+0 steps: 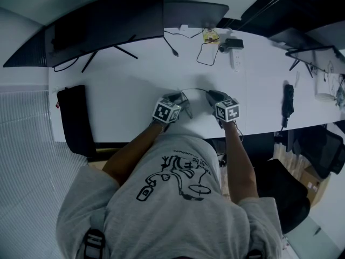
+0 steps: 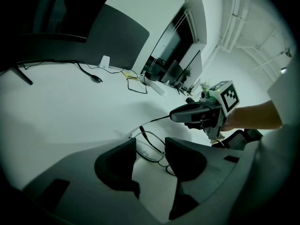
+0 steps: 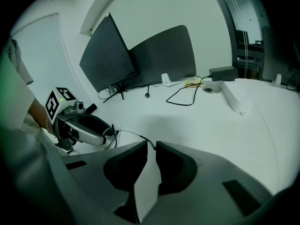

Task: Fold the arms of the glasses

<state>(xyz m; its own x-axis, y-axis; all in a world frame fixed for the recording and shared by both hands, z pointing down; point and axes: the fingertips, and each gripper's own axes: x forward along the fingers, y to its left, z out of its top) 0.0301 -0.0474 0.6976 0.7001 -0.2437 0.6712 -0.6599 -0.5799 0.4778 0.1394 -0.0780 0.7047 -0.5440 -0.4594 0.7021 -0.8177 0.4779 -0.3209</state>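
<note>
Two grippers, the left gripper (image 1: 183, 97) and right gripper (image 1: 211, 95); one pair of glasses (image 2: 150, 146); two monitors at the desk's (image 1: 129, 96) far edge, a curved monitor (image 1: 108, 23) and a rear monitor (image 1: 197, 12); one power strip (image 3: 236, 96); one black pouch (image 1: 73, 117) at its left edge.

Free over bare table (image 1: 124, 90) just ahead of left tongs (image 1: 185, 100) and right tongs (image 1: 210, 96), and out to either side. Blocked between them by glasses (image 2: 151, 148). Farther ahead, hemmed by cables (image 1: 206, 52), strip (image 1: 235, 61) and monitors (image 1: 108, 23); far left, by a bag (image 1: 73, 117).
</note>
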